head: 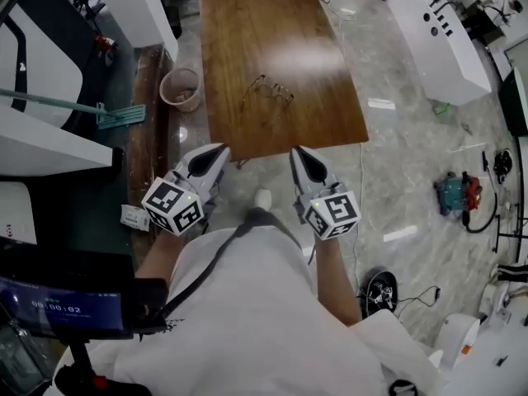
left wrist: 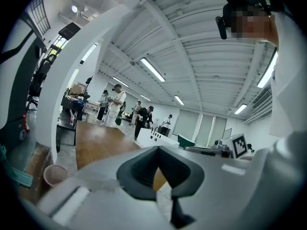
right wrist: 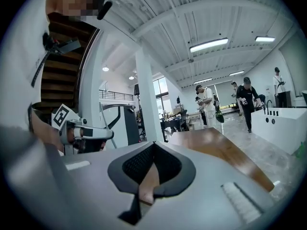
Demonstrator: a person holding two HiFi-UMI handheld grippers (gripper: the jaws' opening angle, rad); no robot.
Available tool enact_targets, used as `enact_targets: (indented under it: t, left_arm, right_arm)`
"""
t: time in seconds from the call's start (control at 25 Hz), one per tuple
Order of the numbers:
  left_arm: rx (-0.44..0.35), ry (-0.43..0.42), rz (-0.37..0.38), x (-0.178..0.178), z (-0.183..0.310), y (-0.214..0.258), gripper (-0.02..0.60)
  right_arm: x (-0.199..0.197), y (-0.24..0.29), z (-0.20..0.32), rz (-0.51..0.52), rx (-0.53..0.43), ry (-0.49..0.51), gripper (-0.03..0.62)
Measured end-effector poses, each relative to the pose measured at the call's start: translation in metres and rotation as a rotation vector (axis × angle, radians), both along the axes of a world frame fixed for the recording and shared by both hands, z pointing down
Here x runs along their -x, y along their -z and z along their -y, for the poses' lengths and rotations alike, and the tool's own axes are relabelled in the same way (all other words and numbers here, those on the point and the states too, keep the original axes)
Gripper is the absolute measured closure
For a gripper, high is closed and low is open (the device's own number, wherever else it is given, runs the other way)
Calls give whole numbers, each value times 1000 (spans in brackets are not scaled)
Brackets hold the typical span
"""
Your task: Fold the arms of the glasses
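The glasses (head: 268,91) lie on the wooden table (head: 247,23), thin-framed, with their arms spread open. Both grippers hang in front of the table's near edge, short of the glasses and apart from them. My left gripper (head: 216,148) is shut with nothing between its jaws; in the left gripper view its tips (left wrist: 157,148) meet over the table (left wrist: 96,138). My right gripper (head: 299,150) is shut and empty too, and its tips (right wrist: 153,143) point along the table (right wrist: 211,140). Neither gripper view shows the glasses.
A pink bucket (head: 181,88) stands on the floor at the table's left, beside a teal mop (head: 120,117). A white counter (head: 437,35) is at the far right, and a teal and red machine (head: 458,194) sits on the floor. Several people (right wrist: 247,102) stand far off.
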State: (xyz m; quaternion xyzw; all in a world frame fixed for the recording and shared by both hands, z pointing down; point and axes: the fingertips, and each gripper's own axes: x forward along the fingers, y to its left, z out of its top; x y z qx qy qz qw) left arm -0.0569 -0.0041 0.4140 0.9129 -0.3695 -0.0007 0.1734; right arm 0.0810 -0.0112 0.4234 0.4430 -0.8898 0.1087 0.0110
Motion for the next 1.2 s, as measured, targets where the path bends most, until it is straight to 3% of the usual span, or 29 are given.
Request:
enact_targets:
  t: [0.48, 0.8, 1.2]
  left_arm:
    - [3, 82, 27, -64, 82, 1, 577]
    - [40, 116, 33, -52, 116, -9, 577]
    - [120, 88, 75, -22, 151, -56, 575]
  right_arm:
    - [-42, -14, 94, -75, 15, 149, 585]
    - [-34, -34, 136, -98, 62, 184, 585]
    - [-5, -103, 209, -382, 134, 197, 553]
